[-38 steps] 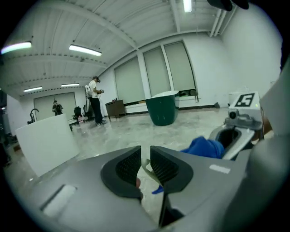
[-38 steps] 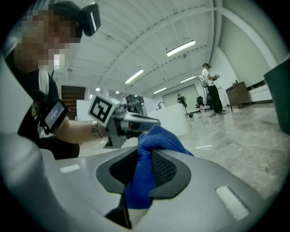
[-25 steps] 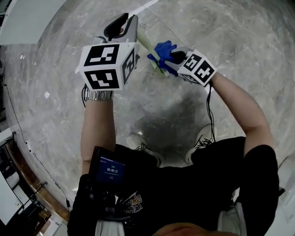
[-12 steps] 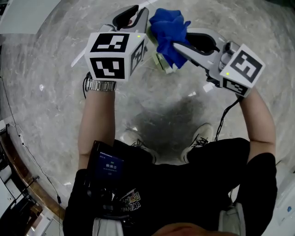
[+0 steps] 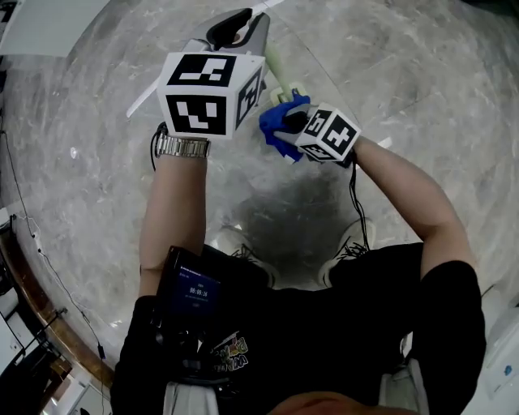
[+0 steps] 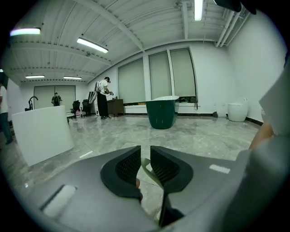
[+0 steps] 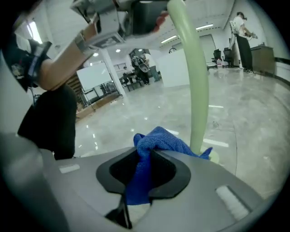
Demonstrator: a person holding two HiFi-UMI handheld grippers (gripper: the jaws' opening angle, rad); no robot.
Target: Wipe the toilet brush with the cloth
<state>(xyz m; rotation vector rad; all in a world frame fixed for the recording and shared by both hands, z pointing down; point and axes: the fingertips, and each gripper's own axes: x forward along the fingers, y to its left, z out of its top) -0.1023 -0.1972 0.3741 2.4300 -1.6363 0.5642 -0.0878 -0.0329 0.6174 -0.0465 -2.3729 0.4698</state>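
The toilet brush's pale green handle (image 5: pixel 274 66) slants down from my left gripper (image 5: pixel 243 24), whose jaws are shut on its thin upper end (image 6: pixel 146 166). In the right gripper view the handle (image 7: pixel 195 81) rises from behind the cloth to the left gripper (image 7: pixel 136 16) at the top. The blue cloth (image 5: pixel 277 128) is bunched against the lower part of the handle. My right gripper (image 5: pixel 292 123) is shut on that cloth (image 7: pixel 144 158). The brush's lower end is mostly hidden behind the cloth.
Grey marble floor (image 5: pixel 422 73) lies all round, and the person's shoes (image 5: pixel 237 245) are below the grippers. Ahead in the left gripper view stand a white panel (image 6: pixel 43 131), a dark green tub (image 6: pixel 161 113), a white toilet (image 6: pixel 236 111) and people (image 6: pixel 103 97) far off.
The right gripper carried the cloth up along the handle toward the left gripper, then slid back down to the lower part. The left gripper kept still.
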